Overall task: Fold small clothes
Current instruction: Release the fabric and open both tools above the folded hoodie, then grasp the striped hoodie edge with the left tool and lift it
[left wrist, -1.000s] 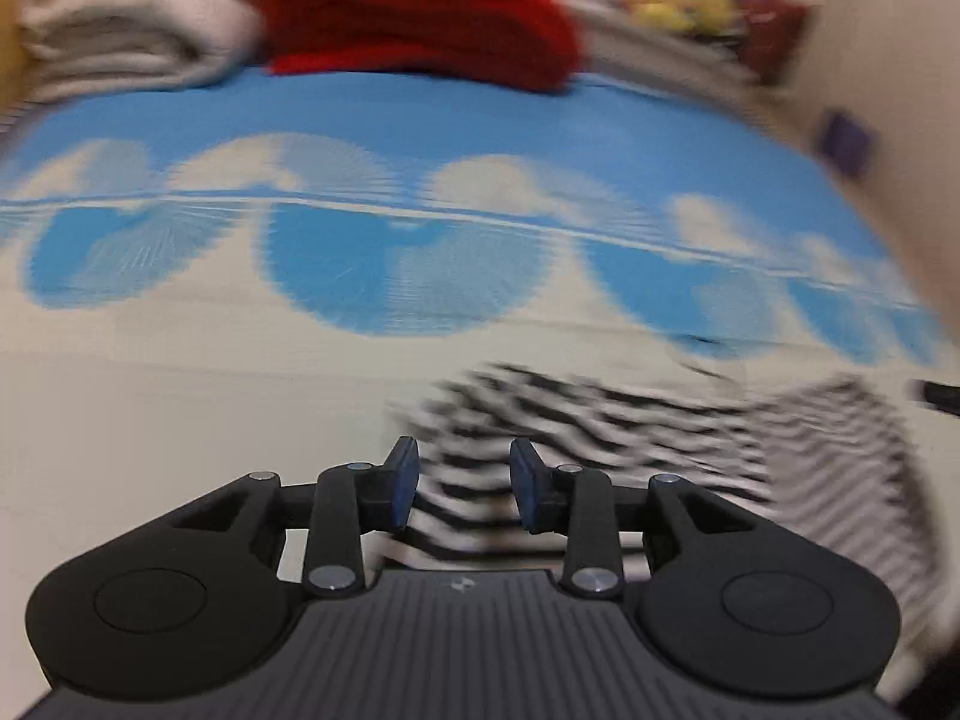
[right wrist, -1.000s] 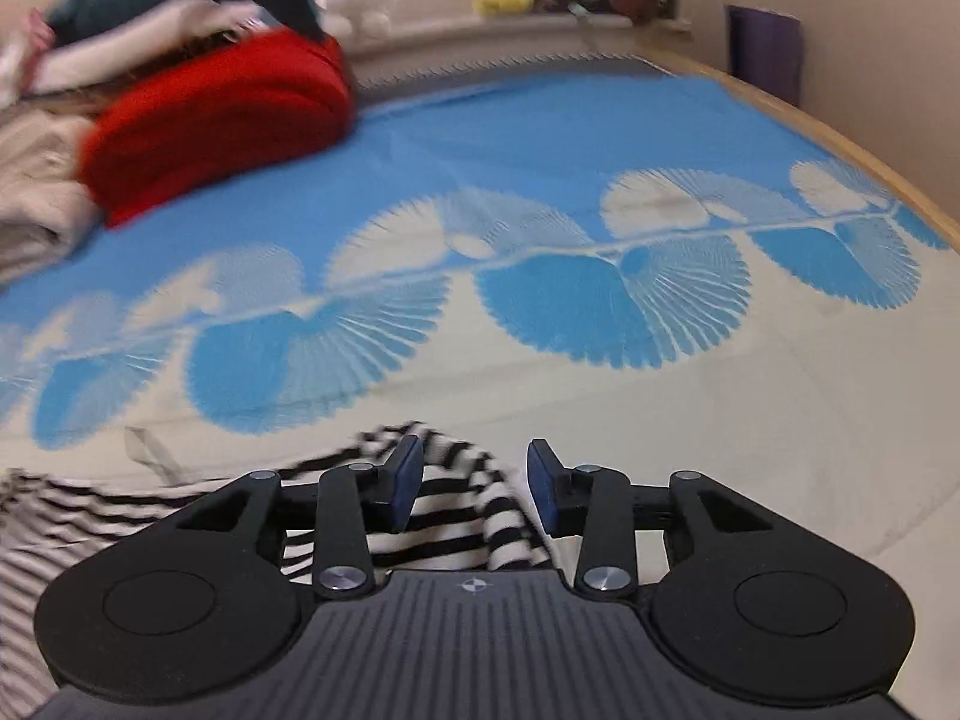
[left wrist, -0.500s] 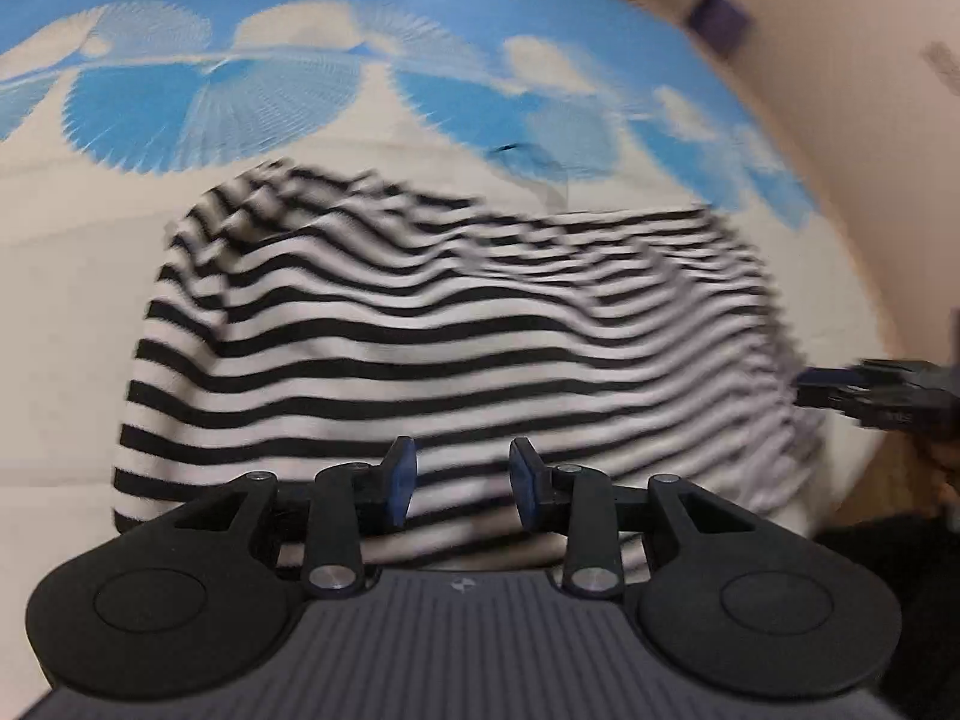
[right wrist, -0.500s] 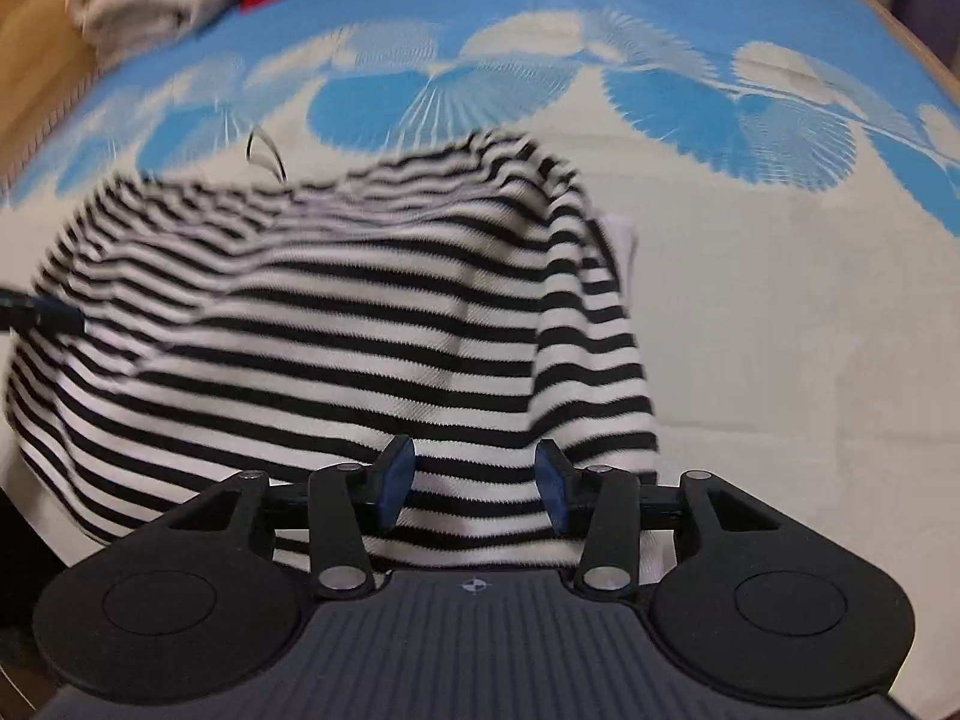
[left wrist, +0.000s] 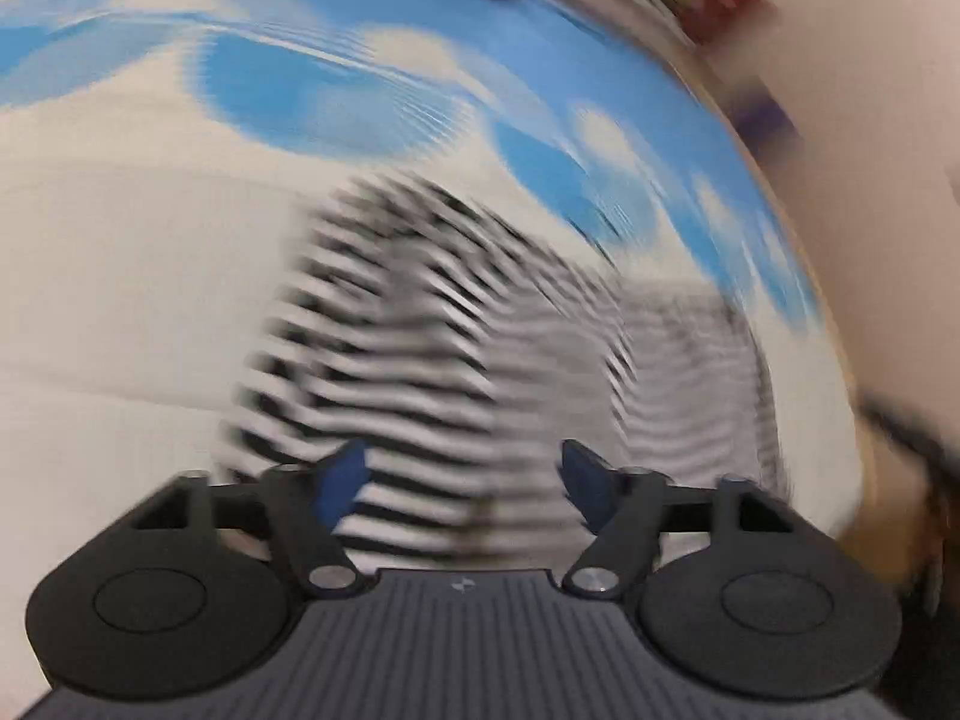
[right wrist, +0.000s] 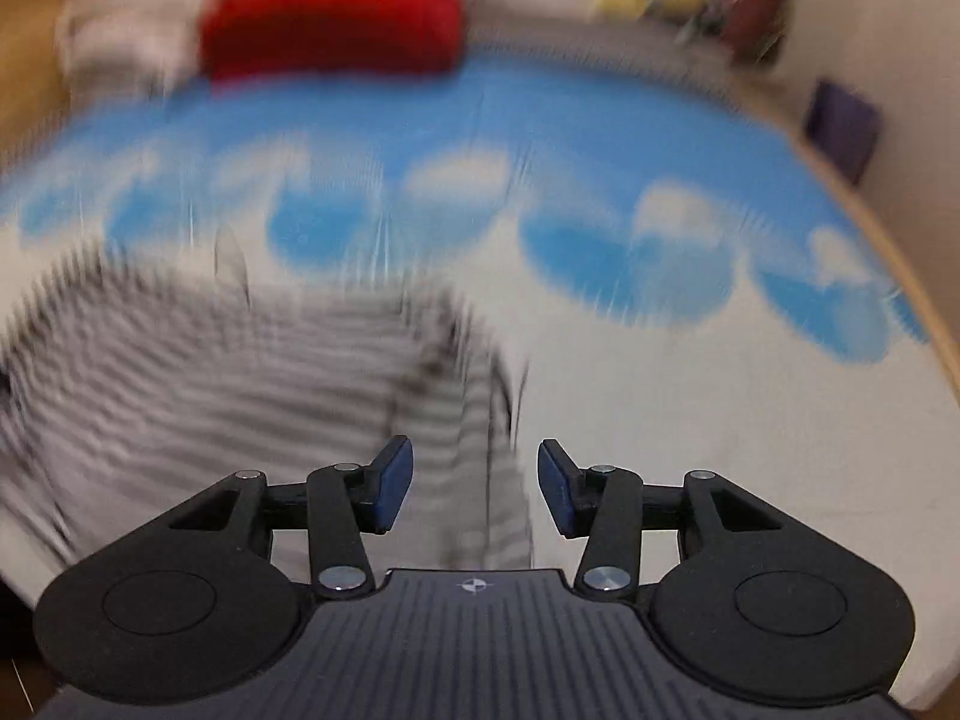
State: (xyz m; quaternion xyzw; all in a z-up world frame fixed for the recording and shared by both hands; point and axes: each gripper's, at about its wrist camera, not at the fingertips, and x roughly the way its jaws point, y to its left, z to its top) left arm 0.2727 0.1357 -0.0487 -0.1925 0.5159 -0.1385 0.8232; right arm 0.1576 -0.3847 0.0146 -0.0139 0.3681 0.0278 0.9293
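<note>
Left gripper [left wrist: 462,489]: my jaws stand wide apart with nothing pinched; they have just been opening, and the striped cloth lies beyond and below them, not pressed by either pad.
Right gripper [right wrist: 475,492]: my jaws are apart too, having just been opening a little further; a striped edge shows through the gap but neither pad presses on it.
Striped garment [left wrist: 420,360]: it lies loose on the bed, filling the middle of my left view and running off toward 3 o'clock; in my right view [right wrist: 240,372] it spreads from the centre out to 9 o'clock. Blur hides its exact outline and any crease.
Bed cover [right wrist: 600,132]: blue fan pattern at 12 o'clock, pale cloth nearer me.
Red pile [right wrist: 330,24]: folded clothes at 11 o'clock in my right view, well apart from the garment.
Step, as I judge it: the garment is laid down and released, the next fold not yet taken.
Risk, layers: grabbing while the view smears, I could pinch one layer only, and the fold would drag crooked.
Risk, cover: jaws dipping too low could catch the bed cover along with the garment.
Risk, edge: the garment reaches the near side, so a careless tug could pull it off the bed.
</note>
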